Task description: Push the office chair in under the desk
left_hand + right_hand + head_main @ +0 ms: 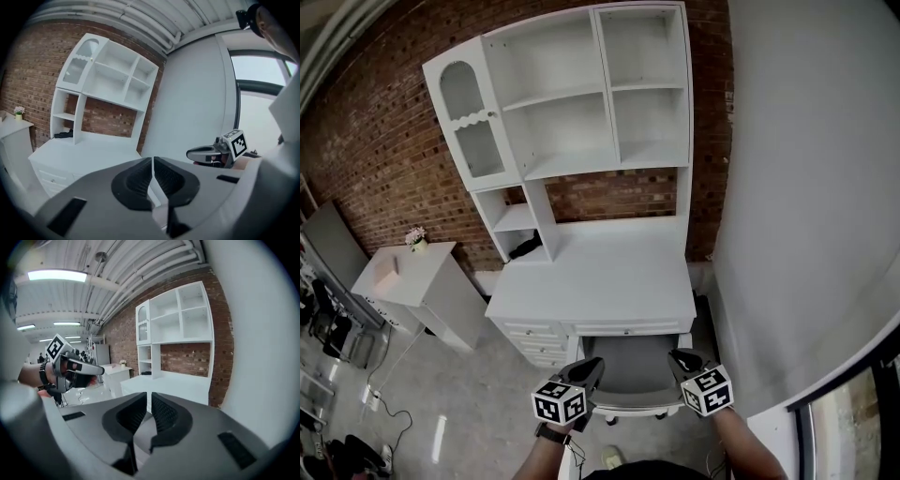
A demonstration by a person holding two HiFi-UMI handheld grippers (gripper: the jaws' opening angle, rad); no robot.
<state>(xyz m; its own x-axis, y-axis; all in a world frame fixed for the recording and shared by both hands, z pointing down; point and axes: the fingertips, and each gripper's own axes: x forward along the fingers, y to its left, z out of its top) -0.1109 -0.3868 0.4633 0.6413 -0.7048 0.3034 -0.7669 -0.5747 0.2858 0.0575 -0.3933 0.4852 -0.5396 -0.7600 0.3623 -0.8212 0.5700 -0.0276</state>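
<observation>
The office chair (630, 367), with a grey seat and a white frame, stands at the kneehole of the white desk (600, 281), its front at the desk's edge. My left gripper (592, 366) is over the chair's left side and my right gripper (679, 357) is over its right side. I cannot tell whether either touches the chair. In the left gripper view the left gripper (153, 160) has its jaws together with nothing between them. In the right gripper view the right gripper (149, 395) is shut too, also on nothing. Each gripper view points over the desk top (89, 151) (174, 383).
A white hutch (581, 103) with shelves stands on the desk against a brick wall. A plain grey wall (806, 187) runs close along the right. A low white cabinet (422, 281) with a small flower pot stands to the left. Cables lie on the floor at left.
</observation>
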